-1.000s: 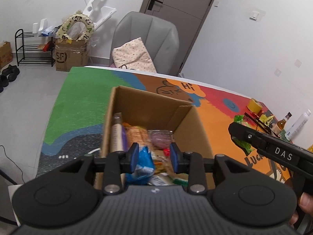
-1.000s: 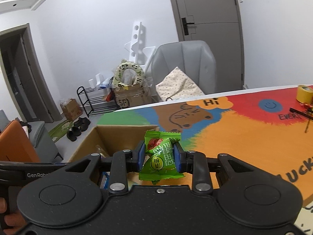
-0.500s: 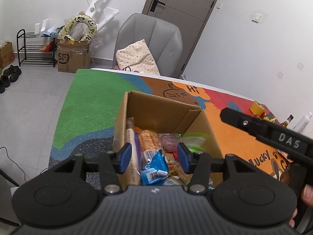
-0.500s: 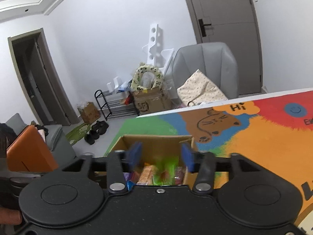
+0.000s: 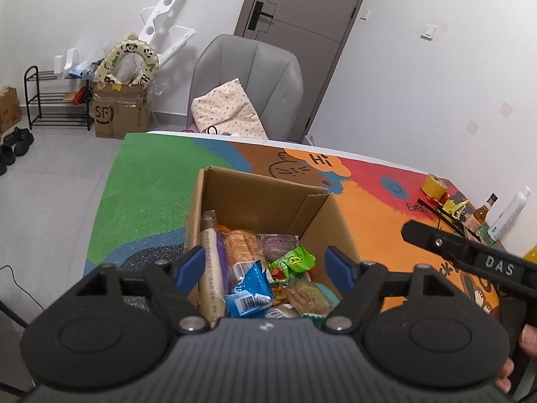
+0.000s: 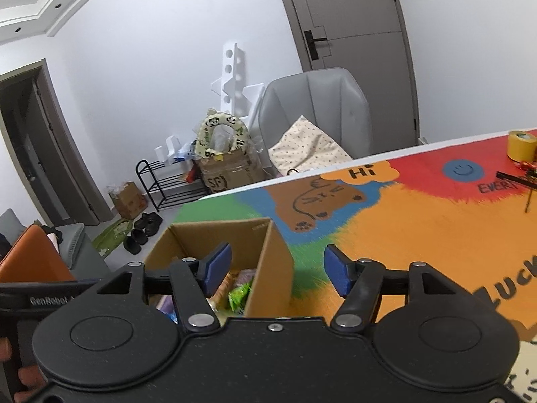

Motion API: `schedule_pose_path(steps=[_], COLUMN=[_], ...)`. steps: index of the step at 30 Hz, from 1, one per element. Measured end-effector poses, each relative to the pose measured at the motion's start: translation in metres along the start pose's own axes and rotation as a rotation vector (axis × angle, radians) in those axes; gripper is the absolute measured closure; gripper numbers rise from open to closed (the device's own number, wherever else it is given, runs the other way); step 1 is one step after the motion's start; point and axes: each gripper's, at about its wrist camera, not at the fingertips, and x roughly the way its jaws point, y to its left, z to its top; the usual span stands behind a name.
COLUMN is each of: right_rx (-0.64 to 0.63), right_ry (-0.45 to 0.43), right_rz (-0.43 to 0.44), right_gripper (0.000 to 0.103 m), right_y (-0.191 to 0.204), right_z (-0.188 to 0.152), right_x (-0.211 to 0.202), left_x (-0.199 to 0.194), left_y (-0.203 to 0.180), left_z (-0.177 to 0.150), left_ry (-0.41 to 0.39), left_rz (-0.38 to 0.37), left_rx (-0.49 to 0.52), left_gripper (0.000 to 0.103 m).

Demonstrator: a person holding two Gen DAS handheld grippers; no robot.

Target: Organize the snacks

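Observation:
An open cardboard box (image 5: 265, 198) stands on the colourful table mat and holds several snack packets. A green snack packet (image 5: 292, 261) lies on top of them beside a blue packet (image 5: 250, 288). My left gripper (image 5: 265, 268) is open and empty, just above the box's near side. My right gripper (image 6: 277, 270) is open and empty, above the right wall of the box (image 6: 268, 262). The green packet (image 6: 240, 297) shows inside the box in the right wrist view. The right gripper's body (image 5: 470, 258) reaches in from the right in the left wrist view.
A yellow tape roll (image 5: 434, 184), bottles (image 5: 483, 213) and small items sit at the table's far right. A grey chair (image 5: 248, 84) with a dotted cushion stands behind the table. A shoe rack (image 5: 50, 100) and an SF carton (image 5: 120, 114) stand by the wall.
My right gripper opened and let go of the green packet, which now lies in the box. My left gripper opened wider and drew back from the box.

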Motion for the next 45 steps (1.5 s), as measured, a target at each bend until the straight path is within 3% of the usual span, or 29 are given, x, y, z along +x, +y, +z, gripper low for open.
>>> schedule_pose_path(steps=[12, 23, 37, 45], right_rx=[0.031, 0.039, 0.094, 0.052], right_ry=[-0.033, -0.074, -0.106, -0.119], right_rz=[-0.045, -0.119, -0.224, -0.240], right_gripper=[0.025, 0.000, 0.000, 0.000], right_y=[-0.017, -0.020, -0.025, -0.007], right_z=[-0.011, -0.023, -0.046, -0.058], right_x=[-0.038, -0.080, -0.119, -0.144], left_x=[-0.015, -0.040, -0.068, -0.091], left_y=[-0.023, -0.040, -0.046, -0.043], left_z=[-0.008, -0.019, -0.039, -0.056], left_ry=[-0.010, -0.016, -0.028, -0.055], left_rz=[0.045, 0.016, 0.019, 0.013], left_rx=[0.075, 0.130, 0.174, 0.204], left_gripper=[0.014, 0.008, 0.002, 0.002])
